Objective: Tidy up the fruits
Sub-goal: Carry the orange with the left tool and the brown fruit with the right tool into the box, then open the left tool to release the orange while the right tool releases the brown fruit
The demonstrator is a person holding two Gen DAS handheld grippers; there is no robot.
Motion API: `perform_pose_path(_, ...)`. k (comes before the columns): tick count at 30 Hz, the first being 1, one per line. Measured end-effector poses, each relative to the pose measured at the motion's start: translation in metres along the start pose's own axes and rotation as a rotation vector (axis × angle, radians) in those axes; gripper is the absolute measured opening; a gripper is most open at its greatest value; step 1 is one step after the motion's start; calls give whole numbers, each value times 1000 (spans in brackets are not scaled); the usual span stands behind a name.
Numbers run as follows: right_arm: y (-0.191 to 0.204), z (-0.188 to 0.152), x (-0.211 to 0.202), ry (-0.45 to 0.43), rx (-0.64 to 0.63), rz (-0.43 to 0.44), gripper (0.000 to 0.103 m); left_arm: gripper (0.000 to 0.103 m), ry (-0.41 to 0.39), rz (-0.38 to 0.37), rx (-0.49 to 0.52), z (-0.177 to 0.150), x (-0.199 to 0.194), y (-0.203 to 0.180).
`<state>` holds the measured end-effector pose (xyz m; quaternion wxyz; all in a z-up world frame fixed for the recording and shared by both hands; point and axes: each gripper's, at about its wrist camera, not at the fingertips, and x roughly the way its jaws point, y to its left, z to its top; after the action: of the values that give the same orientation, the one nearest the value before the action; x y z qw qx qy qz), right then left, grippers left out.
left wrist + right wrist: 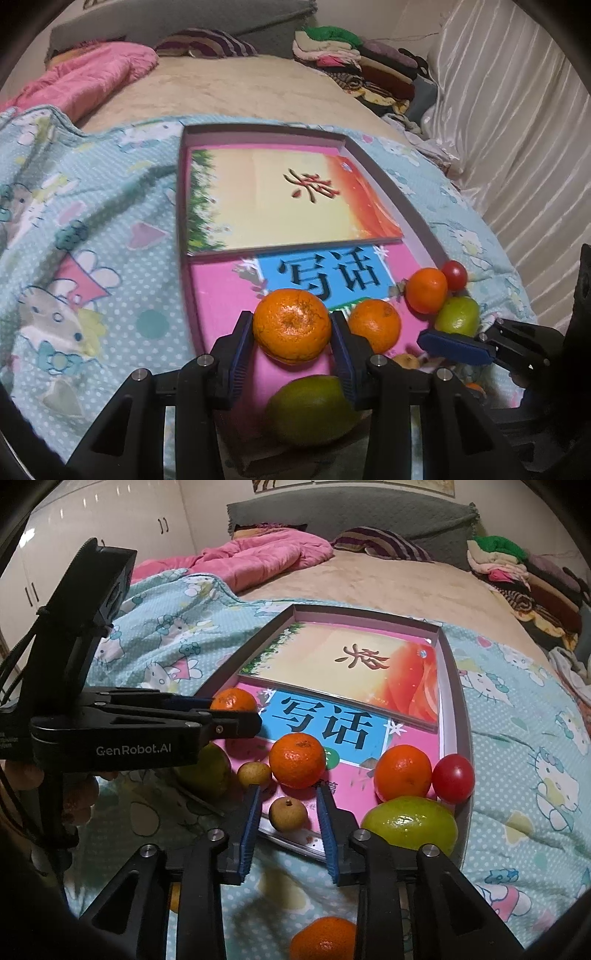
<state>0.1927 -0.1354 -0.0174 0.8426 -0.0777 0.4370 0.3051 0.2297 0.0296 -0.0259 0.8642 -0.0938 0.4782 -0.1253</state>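
My left gripper (pixel 292 325) is shut on a large tangerine (pixel 291 325) and holds it over the pink tray (pixel 207 288); it also shows in the right wrist view (pixel 236 709) with the tangerine (pixel 233 700). In the tray lie a second tangerine (pixel 297 760), a redder one (pixel 402 771), a cherry tomato (pixel 453 778), a green fruit (pixel 410 825) and two small brown longans (pixel 254 773). My right gripper (pixel 288 808) is open, its jaws either side of the nearer longan (pixel 287 813). Another green fruit (pixel 314 410) lies at the tray's near edge.
The tray holds two picture books (pixel 280 199) and rests on a blue cartoon-print quilt (pixel 92 229) on a bed. A loose tangerine (pixel 323 939) lies on the quilt below my right gripper. A pink duvet (pixel 258 557) and stacked clothes (pixel 517 568) lie beyond.
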Motion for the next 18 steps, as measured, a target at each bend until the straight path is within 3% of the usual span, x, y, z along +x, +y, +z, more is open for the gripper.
perform_pose_path(6, -3, -1, -12, -20, 0, -16, 34, 42, 18, 28, 41, -3, 6, -9)
perform_pose_path(18, -11, -2, -30, -46, -5, -62, 34, 42, 21, -20, -4, -1, 3, -1)
